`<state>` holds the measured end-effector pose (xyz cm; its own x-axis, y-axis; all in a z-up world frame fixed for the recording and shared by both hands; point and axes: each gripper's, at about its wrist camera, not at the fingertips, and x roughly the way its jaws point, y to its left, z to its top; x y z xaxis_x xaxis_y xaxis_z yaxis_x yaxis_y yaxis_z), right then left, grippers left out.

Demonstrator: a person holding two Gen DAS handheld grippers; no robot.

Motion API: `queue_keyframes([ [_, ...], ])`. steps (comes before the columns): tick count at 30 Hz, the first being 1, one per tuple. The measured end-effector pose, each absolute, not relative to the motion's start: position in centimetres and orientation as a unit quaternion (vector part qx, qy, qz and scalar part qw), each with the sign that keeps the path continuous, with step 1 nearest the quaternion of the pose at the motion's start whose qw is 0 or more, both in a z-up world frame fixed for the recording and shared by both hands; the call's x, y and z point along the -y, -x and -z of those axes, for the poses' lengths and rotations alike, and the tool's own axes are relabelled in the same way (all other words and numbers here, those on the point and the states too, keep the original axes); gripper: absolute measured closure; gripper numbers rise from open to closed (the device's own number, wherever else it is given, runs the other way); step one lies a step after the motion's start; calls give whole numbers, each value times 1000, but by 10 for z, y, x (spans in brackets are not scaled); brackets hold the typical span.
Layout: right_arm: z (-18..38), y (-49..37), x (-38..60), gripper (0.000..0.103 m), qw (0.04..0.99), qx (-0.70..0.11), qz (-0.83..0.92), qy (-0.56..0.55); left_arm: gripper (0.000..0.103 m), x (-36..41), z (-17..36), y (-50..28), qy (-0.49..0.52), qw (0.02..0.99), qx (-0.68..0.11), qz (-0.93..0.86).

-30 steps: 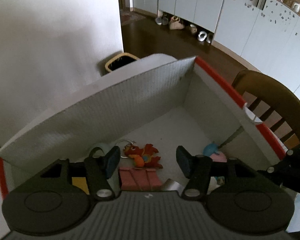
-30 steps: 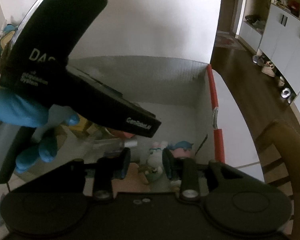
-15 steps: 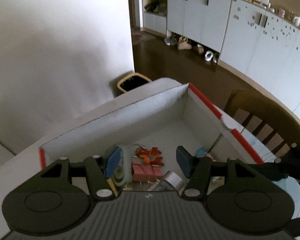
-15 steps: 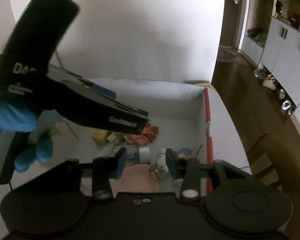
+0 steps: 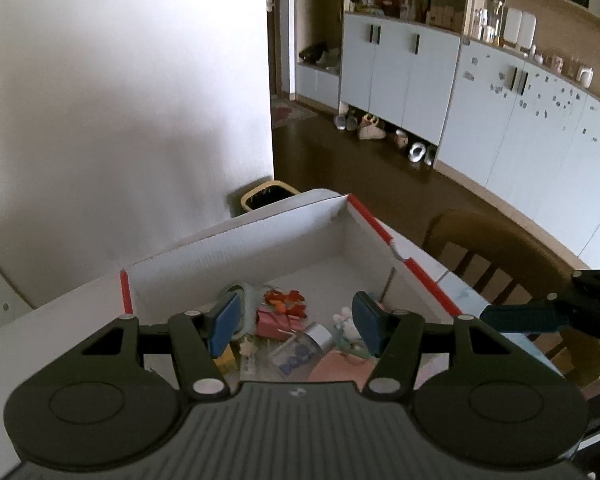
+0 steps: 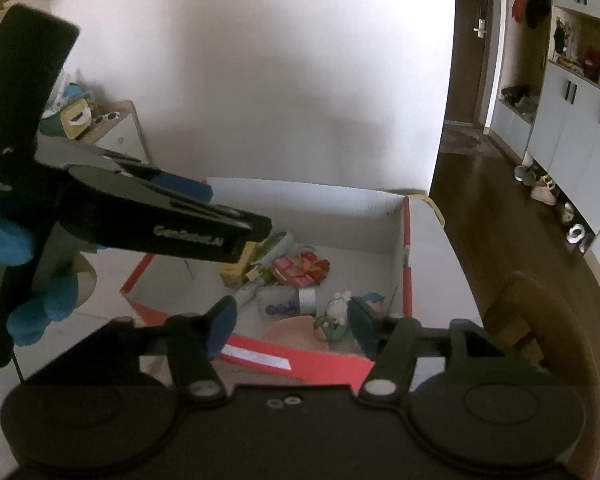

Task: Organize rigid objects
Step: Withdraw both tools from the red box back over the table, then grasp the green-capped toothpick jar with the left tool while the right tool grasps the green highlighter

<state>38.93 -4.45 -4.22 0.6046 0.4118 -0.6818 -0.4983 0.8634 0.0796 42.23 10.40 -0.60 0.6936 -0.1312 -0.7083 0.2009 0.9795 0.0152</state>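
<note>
A white cardboard box with red edges [image 5: 380,232] [image 6: 407,240] sits on a white table and holds several small objects. Among them are a red-orange toy [image 5: 282,300] [image 6: 316,266], a pink clip block [image 5: 276,322] [image 6: 292,272], a clear jar with a silver lid [image 5: 300,350] [image 6: 288,300], a bunny figure [image 6: 338,308] and a yellow box [image 6: 238,270]. My left gripper [image 5: 294,322] is open and empty above the box. My right gripper [image 6: 292,326] is open and empty above the box's near wall. The left tool [image 6: 148,216] shows in the right wrist view.
A wooden chair [image 5: 496,248] [image 6: 540,320] stands at the table's right side. A small bin [image 5: 268,196] sits on the dark floor beyond the table. A white wall is behind; cabinets [image 5: 500,120] with shoes beneath line the far right. A shelf of clutter [image 6: 100,128] stands at left.
Both grippers have lifted up and back out of the box, open and empty. The box now looks smaller and its near wall has come into the right wrist view.
</note>
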Motion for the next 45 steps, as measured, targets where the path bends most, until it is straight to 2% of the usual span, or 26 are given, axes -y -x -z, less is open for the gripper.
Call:
queue_keyframes([
  [6,33,-360,57,19,897,-351,-264,51,36,-98,-5,-390,-36,927,-364,87],
  [12,24,-335,71,12,899,-340,-274,40,34,-90,-13,-358,-29,934,-345,88],
  [18,17,-313,82,12,900,-326,-288,37,32,-84,-21,-327,-23,944,-320,78],
  [22,14,-303,87,7,900,-322,-291,34,29,-81,-25,-306,-21,949,-306,76],
  [24,14,-299,89,4,900,-321,-293,32,20,-80,-26,-296,-19,950,-301,77],
  [25,14,-296,91,2,900,-321,-294,31,19,-80,-26,-292,-17,951,-299,78],
  [36,29,-273,102,0,898,-322,-297,32,18,-84,-15,-251,-3,959,-276,62],
  [45,58,-265,104,0,895,-334,-292,49,18,-93,22,-226,-10,954,-295,48],
])
